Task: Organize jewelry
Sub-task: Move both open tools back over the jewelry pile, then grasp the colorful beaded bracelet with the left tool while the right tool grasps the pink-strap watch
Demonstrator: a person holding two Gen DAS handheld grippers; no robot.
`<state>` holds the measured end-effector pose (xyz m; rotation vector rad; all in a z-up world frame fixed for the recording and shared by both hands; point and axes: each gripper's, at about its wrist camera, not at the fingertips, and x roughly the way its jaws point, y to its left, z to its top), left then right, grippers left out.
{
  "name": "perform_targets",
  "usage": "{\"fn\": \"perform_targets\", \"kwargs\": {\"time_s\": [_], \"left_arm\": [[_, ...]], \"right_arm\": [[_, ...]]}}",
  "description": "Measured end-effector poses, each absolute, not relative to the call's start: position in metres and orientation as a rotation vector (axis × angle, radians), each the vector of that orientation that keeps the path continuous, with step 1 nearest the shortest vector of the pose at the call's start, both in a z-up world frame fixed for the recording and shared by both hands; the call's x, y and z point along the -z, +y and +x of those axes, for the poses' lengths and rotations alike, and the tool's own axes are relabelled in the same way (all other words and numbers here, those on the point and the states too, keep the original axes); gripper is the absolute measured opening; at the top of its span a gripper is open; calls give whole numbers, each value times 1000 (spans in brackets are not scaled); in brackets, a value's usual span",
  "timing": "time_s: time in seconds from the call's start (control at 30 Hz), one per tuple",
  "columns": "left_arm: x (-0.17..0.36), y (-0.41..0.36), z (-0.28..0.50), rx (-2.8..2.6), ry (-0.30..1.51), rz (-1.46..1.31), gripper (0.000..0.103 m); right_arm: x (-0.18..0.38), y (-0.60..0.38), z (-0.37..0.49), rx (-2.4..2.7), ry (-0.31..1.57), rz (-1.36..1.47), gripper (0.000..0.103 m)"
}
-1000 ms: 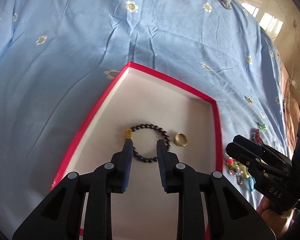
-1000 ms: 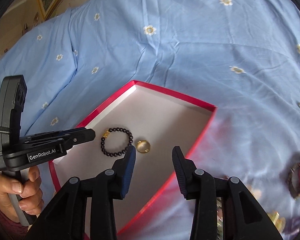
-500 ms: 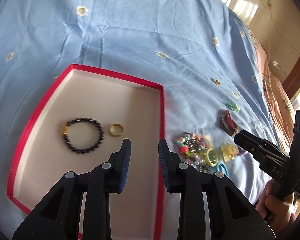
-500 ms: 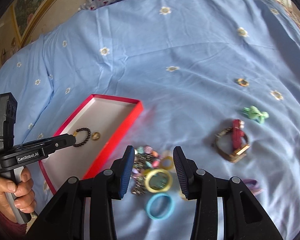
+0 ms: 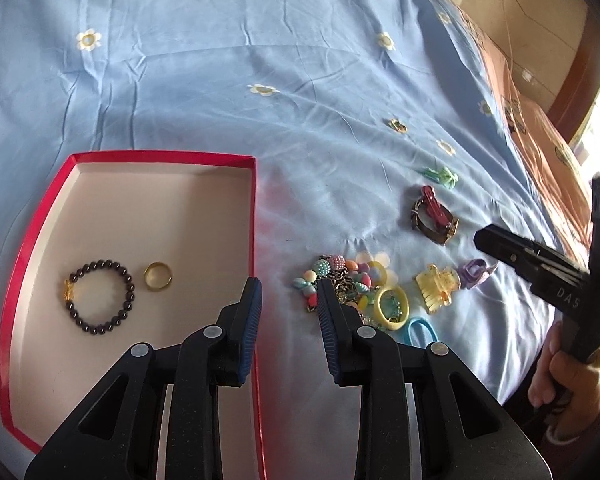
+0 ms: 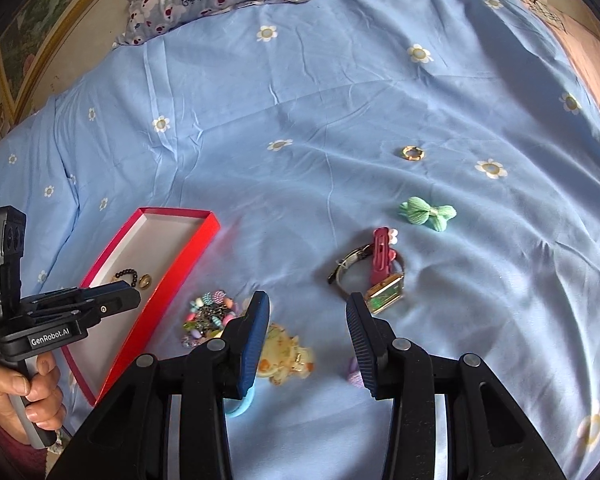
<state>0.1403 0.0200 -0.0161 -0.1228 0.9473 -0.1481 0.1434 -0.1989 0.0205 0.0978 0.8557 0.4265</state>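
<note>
Left tool point(image 5: 288, 292) parted and empty, right tool point(image 6: 307, 306) likewise, red box point(image 5: 256, 216) lengthwise toward camera.

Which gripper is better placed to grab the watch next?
Right, probably. The right gripper is open, empty, with the watch just past its fingertips; the left gripper sits by the red box.

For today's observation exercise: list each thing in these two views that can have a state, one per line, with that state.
Red box: open, no lid.
Black bead bracelet: inside the box.
Gold ring: inside the box, beside the bracelet.
Watch: on the sheet, a red hair clip across it.
Green bow: on the sheet, apart.
Left gripper: open, empty.
Right gripper: open, empty.
</note>
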Motion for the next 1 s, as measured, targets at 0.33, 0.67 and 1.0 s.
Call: {"fn": "perform_targets", "kwargs": {"time_s": [0.33, 0.67, 1.0], "left_arm": [[32, -6, 173, 255, 1004, 41, 26], [55, -23, 200, 330, 1092, 171, 26], [55, -37, 194, 370, 1081, 226, 11]], "right_arm": [[-15, -207, 181, -402, 885, 53, 42], [19, -205, 230, -366, 991, 10, 42], [28, -208, 232, -370, 993, 33, 23]]}}
